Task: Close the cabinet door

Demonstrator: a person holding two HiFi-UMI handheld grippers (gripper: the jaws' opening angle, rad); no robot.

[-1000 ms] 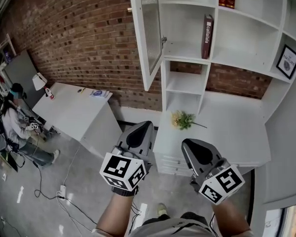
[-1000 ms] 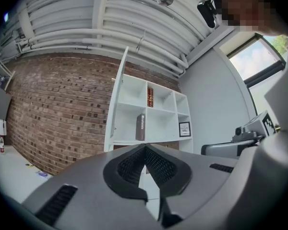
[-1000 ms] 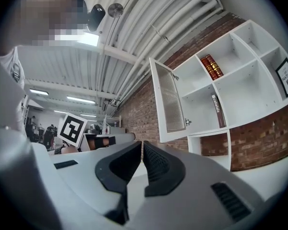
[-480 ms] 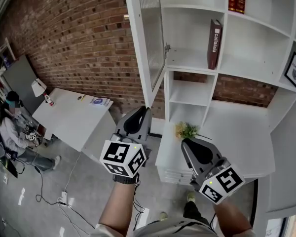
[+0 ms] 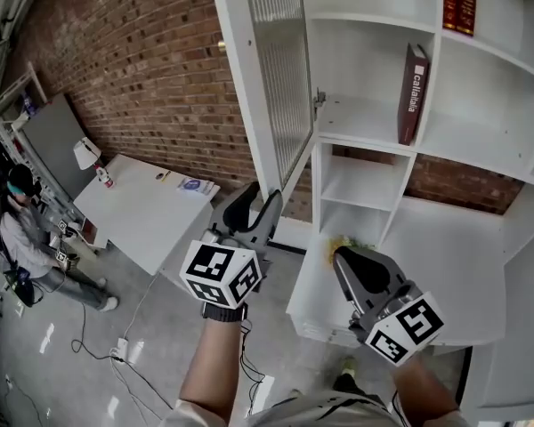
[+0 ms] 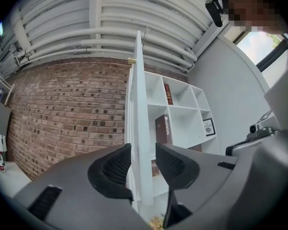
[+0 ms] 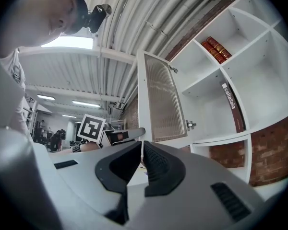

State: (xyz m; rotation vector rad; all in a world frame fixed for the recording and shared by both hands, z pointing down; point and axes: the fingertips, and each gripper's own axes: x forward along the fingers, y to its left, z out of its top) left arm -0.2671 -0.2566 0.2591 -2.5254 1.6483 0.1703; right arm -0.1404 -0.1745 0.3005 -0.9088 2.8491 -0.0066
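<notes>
Opening around the free edge of the cabinet door, the left claw seemingly doesn't press it. The door stands upright, swung outward. The right claw is pressed together, empty.

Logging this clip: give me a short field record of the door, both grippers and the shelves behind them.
cabinet door: swung open; ribbed glass panel in a white frame
left gripper: jaws opening; the door's free edge lines up in the gap, pads not pressing on it
right gripper: jaws together, nothing between them
shelf unit: white, open compartments; red book stands upright in the one behind the door
task status: door not yet closed
</notes>
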